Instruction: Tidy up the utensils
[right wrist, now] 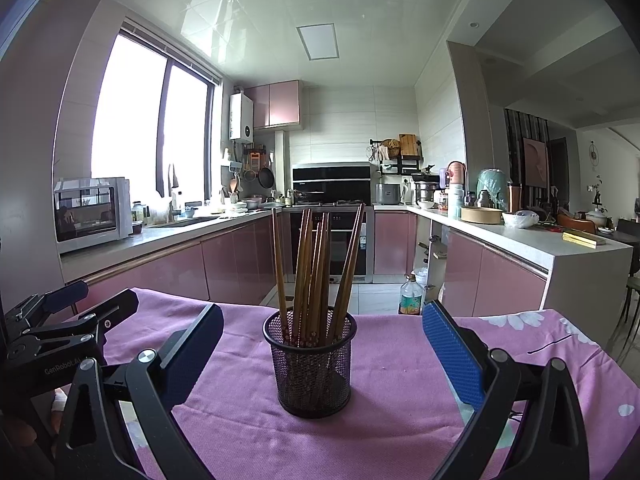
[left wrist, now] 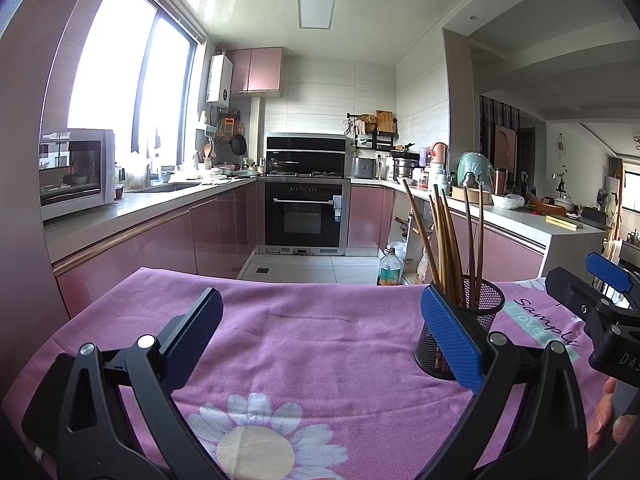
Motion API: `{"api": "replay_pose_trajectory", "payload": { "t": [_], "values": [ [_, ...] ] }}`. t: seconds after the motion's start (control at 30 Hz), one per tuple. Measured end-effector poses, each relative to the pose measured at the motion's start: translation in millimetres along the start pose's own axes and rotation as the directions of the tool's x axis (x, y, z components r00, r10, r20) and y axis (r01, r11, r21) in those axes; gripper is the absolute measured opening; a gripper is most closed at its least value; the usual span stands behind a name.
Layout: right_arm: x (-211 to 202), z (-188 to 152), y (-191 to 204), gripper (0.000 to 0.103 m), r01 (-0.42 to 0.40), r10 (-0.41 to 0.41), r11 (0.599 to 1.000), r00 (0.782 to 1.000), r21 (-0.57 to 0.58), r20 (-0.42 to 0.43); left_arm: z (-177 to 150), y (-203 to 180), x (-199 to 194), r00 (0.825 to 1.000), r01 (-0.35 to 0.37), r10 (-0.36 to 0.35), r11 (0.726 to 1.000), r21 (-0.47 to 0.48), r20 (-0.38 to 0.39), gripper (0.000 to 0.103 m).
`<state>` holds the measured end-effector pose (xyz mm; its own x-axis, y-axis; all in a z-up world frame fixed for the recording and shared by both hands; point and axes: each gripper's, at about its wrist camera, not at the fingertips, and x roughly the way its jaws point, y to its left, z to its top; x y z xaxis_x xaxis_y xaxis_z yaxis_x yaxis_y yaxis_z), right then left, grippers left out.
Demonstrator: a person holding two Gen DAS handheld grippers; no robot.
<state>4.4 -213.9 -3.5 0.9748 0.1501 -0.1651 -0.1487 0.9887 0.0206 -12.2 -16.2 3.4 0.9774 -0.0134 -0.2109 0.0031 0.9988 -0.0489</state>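
Note:
A black mesh holder (right wrist: 311,364) stands upright on the purple flowered cloth (right wrist: 392,400), with several brown wooden chopsticks (right wrist: 316,264) standing in it. My right gripper (right wrist: 320,344) is open and empty, its blue pads on either side of the holder and apart from it. In the left wrist view the holder (left wrist: 476,320) sits at the right, partly hidden behind my right pad. My left gripper (left wrist: 320,332) is open and empty over bare cloth (left wrist: 304,344). The right gripper (left wrist: 600,300) shows at the far right edge; the left gripper (right wrist: 72,320) shows at the left edge of the right wrist view.
The cloth-covered table ends at its far edge (right wrist: 248,312). Beyond lie a tiled floor, an oil bottle (right wrist: 411,298), pink cabinets, an oven (left wrist: 304,216), a microwave (left wrist: 76,172) on the left counter and a cluttered right counter (right wrist: 520,232).

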Motion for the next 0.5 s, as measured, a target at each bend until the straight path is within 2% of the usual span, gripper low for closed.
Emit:
{"api": "replay_pose_trajectory", "payload": {
  "t": [0.5],
  "values": [
    [0.8, 0.3, -1.2, 0.096, -0.003, 0.003, 1.0, 1.0, 0.0, 0.001, -0.7, -0.2, -0.3, 1.0, 0.0, 0.0, 1.0, 0.003, 0.001, 0.097]
  ]
}}
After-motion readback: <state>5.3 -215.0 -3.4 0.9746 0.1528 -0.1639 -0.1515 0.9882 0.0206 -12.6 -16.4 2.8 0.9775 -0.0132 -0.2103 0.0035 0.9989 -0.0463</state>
